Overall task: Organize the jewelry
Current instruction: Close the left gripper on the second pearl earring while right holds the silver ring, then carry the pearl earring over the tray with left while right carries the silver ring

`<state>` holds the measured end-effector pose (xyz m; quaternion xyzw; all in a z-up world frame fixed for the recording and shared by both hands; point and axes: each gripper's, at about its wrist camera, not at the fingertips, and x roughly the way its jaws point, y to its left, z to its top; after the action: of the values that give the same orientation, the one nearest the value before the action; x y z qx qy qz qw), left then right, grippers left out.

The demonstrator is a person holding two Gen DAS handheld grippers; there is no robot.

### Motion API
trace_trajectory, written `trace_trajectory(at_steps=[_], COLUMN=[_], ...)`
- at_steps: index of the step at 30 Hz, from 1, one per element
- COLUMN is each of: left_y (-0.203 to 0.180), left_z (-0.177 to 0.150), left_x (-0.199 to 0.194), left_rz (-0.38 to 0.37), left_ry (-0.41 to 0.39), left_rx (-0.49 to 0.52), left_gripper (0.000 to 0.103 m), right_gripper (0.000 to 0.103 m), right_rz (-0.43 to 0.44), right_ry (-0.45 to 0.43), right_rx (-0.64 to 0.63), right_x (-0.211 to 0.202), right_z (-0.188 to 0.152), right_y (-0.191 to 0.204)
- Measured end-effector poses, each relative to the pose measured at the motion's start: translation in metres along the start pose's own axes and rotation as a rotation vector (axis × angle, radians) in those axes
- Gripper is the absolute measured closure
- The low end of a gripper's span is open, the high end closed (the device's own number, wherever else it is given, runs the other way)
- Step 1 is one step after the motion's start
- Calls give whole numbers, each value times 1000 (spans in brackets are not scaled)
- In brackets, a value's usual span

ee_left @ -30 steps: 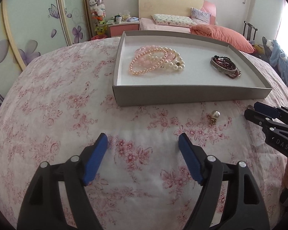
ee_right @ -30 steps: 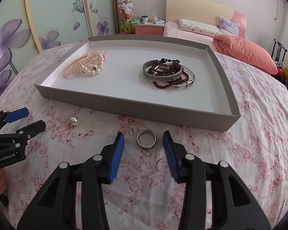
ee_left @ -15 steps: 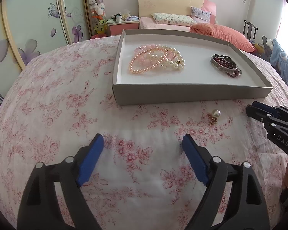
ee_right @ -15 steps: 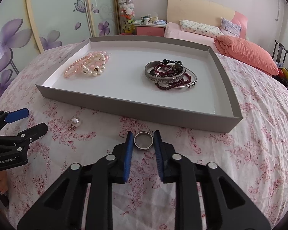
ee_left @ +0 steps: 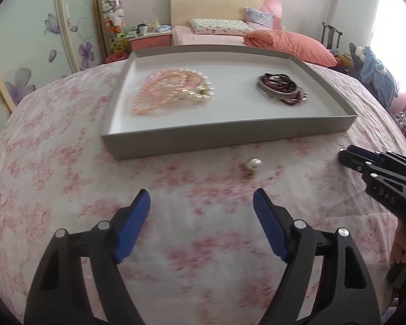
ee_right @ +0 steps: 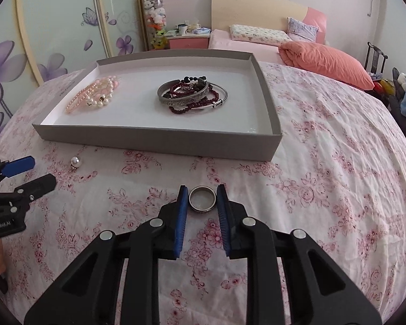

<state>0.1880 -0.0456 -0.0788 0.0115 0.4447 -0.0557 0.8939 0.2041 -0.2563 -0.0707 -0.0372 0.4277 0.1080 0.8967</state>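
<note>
My right gripper [ee_right: 202,189] is shut on a silver ring [ee_right: 202,200], which lies flat between the blue pads just over the flowered bedspread. A pearl earring [ee_left: 252,163] lies on the cloth in front of the grey tray [ee_left: 230,135]. My left gripper [ee_left: 201,195] is short of the earring and a little to its left. Its jaws are wide but closing, with nothing between them. In the tray lie pink and white pearl strings [ee_right: 94,97] on the left and a pile of bangles and dark red bead bracelets [ee_right: 192,94] in the middle.
The tray's low front wall [ee_right: 154,138] stands between the grippers and the jewelry inside it. The right gripper [ee_left: 349,154] shows at the right edge of the left wrist view. A bed with pillows, a nightstand and wardrobe doors lie beyond.
The right gripper's pads have closed onto the ring. The left gripper has shifted to the right, toward the pearl earring, and that view is now motion-blurred.
</note>
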Motion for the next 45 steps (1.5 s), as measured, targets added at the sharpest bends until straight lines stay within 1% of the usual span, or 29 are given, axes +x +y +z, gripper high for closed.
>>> trace_trajectory(at_steps=[4, 6, 9, 11, 12, 13, 15, 16, 22, 29, 37, 45], left_y=[-28, -35, -41, -41, -41, -40, -37, -35, -9, 27, 29, 31], left_z=[9, 14, 18, 20, 21, 21, 21, 20, 11, -5, -7, -8], left_x=[7, 13, 22, 23, 23, 23, 22, 21, 11, -4, -6, -7], left_rz=[11, 15, 22, 22, 24, 26, 31, 32, 50, 96, 107, 90], left_ry=[-8, -3, 4, -6, -7, -10, -16, -19, -13, -16, -22, -24], left_rx=[58, 61, 51, 38, 35, 32, 31, 30, -12, -54, -56, -65], left_gripper=[37, 44, 50, 55, 62, 66, 85, 88, 89, 89, 87, 89], right_gripper=[80, 80, 80, 80, 80, 80, 80, 80, 80, 80, 80, 80], right_rz=[16, 21, 22, 23, 22, 22, 22, 22, 18, 50, 61, 66], right_ry=[1, 1, 1, 1, 1, 1, 1, 1, 0, 1, 2, 2], right_rx=[13, 16, 17, 18, 17, 17, 17, 17, 3, -48, -39, -37], right_x=[2, 1, 0, 0, 0, 1, 1, 1, 1, 4, 3, 2], right_z=[1, 0, 0, 0, 0, 0, 0, 0, 1, 4, 3, 3], right_y=[-3, -4, -5, -5, -5, -5, -5, -5, -1, 25, 25, 23])
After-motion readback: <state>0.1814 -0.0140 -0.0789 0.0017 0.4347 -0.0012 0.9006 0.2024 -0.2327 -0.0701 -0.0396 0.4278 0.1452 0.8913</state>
